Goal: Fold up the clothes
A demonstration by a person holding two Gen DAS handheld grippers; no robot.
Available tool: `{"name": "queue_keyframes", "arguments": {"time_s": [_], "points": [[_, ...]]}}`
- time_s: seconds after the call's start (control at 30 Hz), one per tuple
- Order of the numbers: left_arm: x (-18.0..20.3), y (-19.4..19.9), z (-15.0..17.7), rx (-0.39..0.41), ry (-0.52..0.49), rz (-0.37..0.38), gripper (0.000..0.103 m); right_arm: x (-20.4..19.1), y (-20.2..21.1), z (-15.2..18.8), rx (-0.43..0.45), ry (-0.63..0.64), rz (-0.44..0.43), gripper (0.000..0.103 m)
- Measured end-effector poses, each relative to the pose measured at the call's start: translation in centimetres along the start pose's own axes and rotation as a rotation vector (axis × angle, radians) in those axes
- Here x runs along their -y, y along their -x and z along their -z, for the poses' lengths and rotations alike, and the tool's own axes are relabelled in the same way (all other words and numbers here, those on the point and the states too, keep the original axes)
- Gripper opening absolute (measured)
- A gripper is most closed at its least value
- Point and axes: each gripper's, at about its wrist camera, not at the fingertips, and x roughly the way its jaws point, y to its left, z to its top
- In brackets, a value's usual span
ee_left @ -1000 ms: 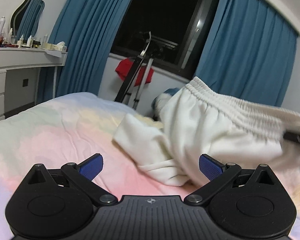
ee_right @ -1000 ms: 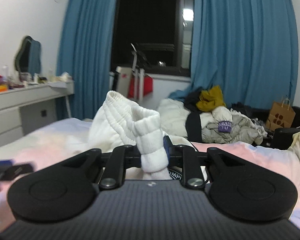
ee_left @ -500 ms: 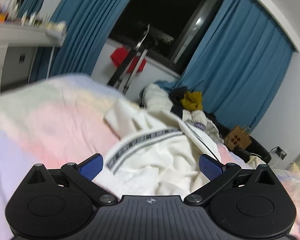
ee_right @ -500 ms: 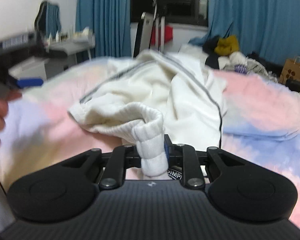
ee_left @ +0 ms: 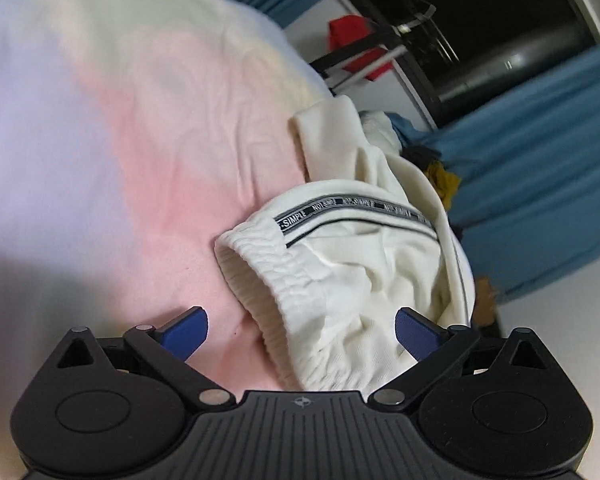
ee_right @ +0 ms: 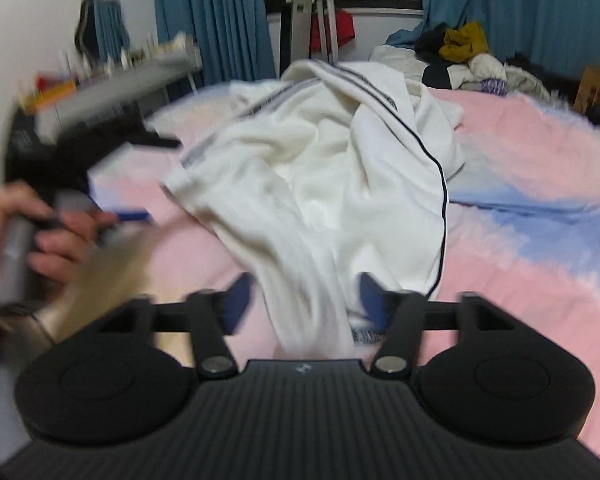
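Pastel bedsheet (ee_left: 148,128): pink, lilac and cream, seen spread under everything.
Left hand (ee_right: 56,232): seen at the left edge of the right view, blurred, wrapped around a grey handle.
Left gripper (ee_left: 300,330): blue fingers (ee_left: 184,332) are spread wide, nothing pinched; the elastic waistband (ee_left: 268,280) is seen lying between them.
Cream trousers (ee_right: 332,168): heaped on the sheet, striped band uppermost.
Right gripper (ee_right: 306,298): jaws are opening; cloth is draped between, not pressed.
Clothes pile (ee_right: 464,56): seen beyond, by blue curtains (ee_right: 520,12).
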Motion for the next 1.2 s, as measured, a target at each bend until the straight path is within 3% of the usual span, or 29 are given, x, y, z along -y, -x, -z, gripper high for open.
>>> {"name": "queue_keyframes", "arguments": {"time_s": [0.03,0.07,0.2,0.27,0.37,0.43,0.53,0.63,0.7,0.73,0.77,0.8,0.83,0.93,0.97,1.1,1.2], "points": [[-0.4,-0.2,-0.1,-0.004,0.034,0.024,0.099,0.4,0.5,0.0,0.011,-0.040,-0.029,0.088],[-0.8,-0.4,-0.2,-0.008,0.068,0.048,0.099,0.9,0.9,0.0,0.021,-0.083,-0.068,0.091],[-1.7,-0.3,-0.6,0.019,0.125,0.057,0.098,3.3,0.7,-0.1,0.026,-0.284,-0.152,0.091],[-2.1,-0.1,-0.7,0.038,0.144,0.060,0.096,5.1,0.0,0.1,0.011,-0.412,-0.113,0.091],[-2.2,-0.2,-1.0,0.042,0.181,0.121,0.093,8.0,-1.1,1.3,-0.018,-0.620,-0.086,0.091],[-2.1,-0.6,-1.2,0.041,0.195,0.147,0.089,9.7,-1.9,2.5,-0.039,-0.771,-0.098,0.091],[-2.2,-2.0,-1.5,0.045,0.217,0.138,0.075,11.4,-3.0,4.3,-0.072,-0.953,-0.124,0.091],[-2.7,-3.5,-2.0,0.048,0.243,0.140,0.067,11.6,-4.4,5.0,-0.093,-1.015,-0.134,0.093],[-3.0,-4.5,-2.3,0.048,0.260,0.144,0.059,11.4,-5.1,4.9,-0.092,-1.015,-0.128,0.093],[-3.2,-4.9,-2.5,0.046,0.263,0.148,0.054,11.2,-5.4,4.6,-0.084,-1.000,-0.124,0.088],[-3.1,-5.1,-2.6,0.041,0.256,0.148,0.041,10.9,-5.7,4.4,-0.075,-0.984,-0.120,0.073],[-2.9,-5.3,-2.9,0.041,0.237,0.140,0.023,10.5,-5.9,4.0,-0.069,-0.956,-0.129,0.064],[-2.6,-5.2,-3.1,0.052,0.212,0.125,0.015,10.2,-6.0,3.7,-0.064,-0.928,-0.137,0.057],[-1.5,-4.3,-4.0,0.092,0.153,0.103,0.011,8.8,-5.2,3.1,-0.063,-0.854,-0.159,0.031],[-0.9,-3.7,-4.6,0.101,0.143,0.113,0.010,8.4,-4.9,2.9,-0.063,-0.829,-0.166,0.027],[2.0,-0.7,-7.5,0.127,0.042,0.145,0.009,5.0,-4.2,1.9,-0.079,-0.752,-0.250,0.023],[4.5,1.0,-10.5,0.128,-0.055,0.125,0.009,1.5,-4.2,0.5,-0.096,-0.694,-0.335,0.021]]}}
